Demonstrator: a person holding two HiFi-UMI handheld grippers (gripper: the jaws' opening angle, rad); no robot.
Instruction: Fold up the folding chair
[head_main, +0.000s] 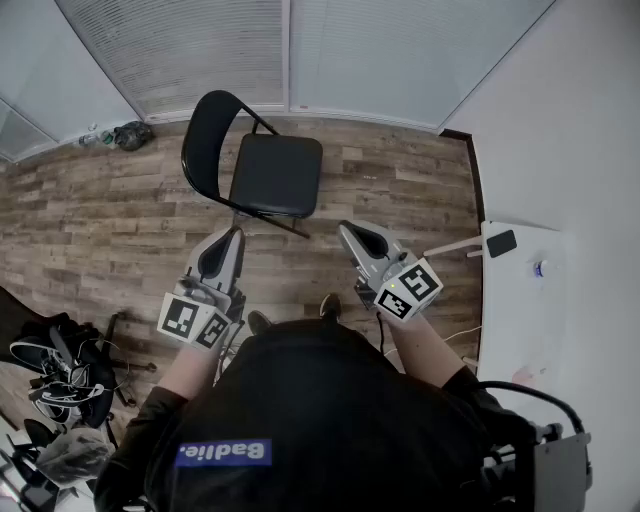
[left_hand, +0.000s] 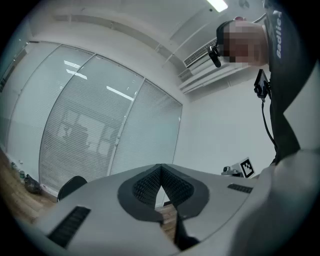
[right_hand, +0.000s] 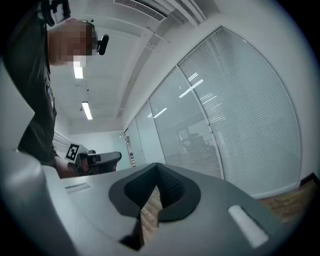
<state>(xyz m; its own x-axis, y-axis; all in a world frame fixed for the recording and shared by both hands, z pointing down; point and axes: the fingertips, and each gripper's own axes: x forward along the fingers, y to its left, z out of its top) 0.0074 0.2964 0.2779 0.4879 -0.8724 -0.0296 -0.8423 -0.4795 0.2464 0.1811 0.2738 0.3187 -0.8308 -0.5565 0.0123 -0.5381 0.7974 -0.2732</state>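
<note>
Ahead, black padded folding chair (head_main: 262, 165) stands open on wood-plank floor (head_main: 90, 220).

The black folding chair (head_main: 258, 165) stood open on the wood-plank floor (head_main: 90, 215) — padded seat flat, curved backrest upright at its left in the head view — close to the blinds-covered glass wall (head_main: 210, 50), all legs down.

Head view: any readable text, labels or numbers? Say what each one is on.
Left gripper, marker cube: square patterns only, no letters.
Right gripper, marker cube: the same.
Blue patch on the person's shirt: white print, possibly a name tag, so not quoted.
Folding chair: none.
Nothing else readable.
</note>
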